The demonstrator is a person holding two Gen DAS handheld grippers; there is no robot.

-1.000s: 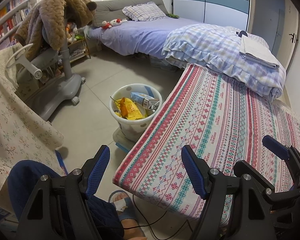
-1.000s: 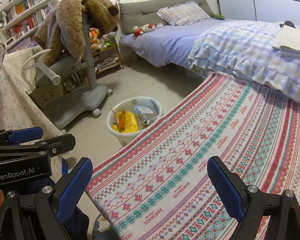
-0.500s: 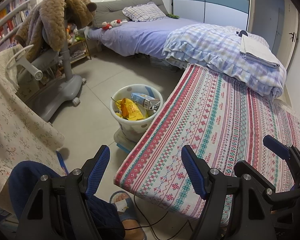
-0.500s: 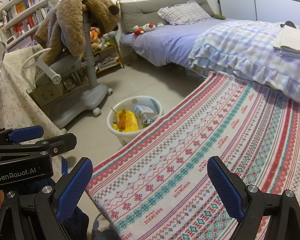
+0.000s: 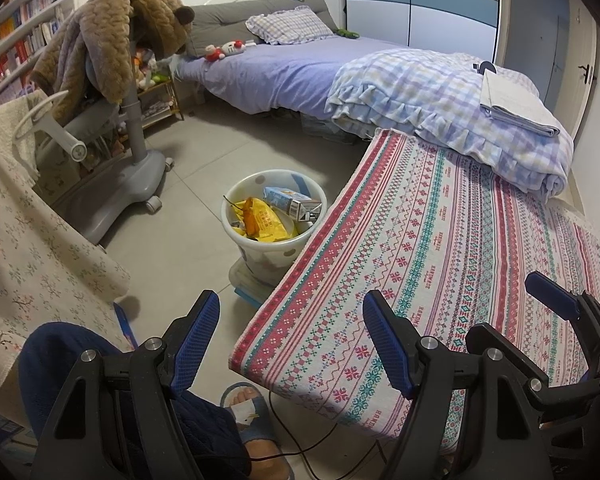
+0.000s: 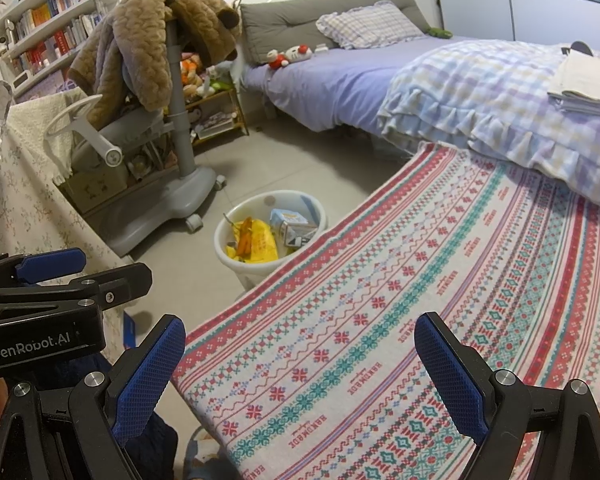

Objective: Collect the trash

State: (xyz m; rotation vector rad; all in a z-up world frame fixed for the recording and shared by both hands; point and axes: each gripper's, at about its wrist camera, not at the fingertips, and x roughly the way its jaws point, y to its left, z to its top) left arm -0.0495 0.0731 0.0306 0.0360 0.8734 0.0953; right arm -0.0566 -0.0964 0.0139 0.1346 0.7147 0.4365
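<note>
Both tools unmoved, left tool (image 5: pixel 290 344) open, bin (image 5: pixel 274 216) unchanged

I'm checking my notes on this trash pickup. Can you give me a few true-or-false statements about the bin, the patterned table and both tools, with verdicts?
1. The white bin stands on the floor beside the patterned table. True.
2. The bin is empty. False: it holds a yellow wrapper and a carton.
3. The left tool grips a wrapper. False: its jaws are open on nothing.
4. The right tool is open over the table. True.
5. Trash lies on the table. False: none shows there.
</note>
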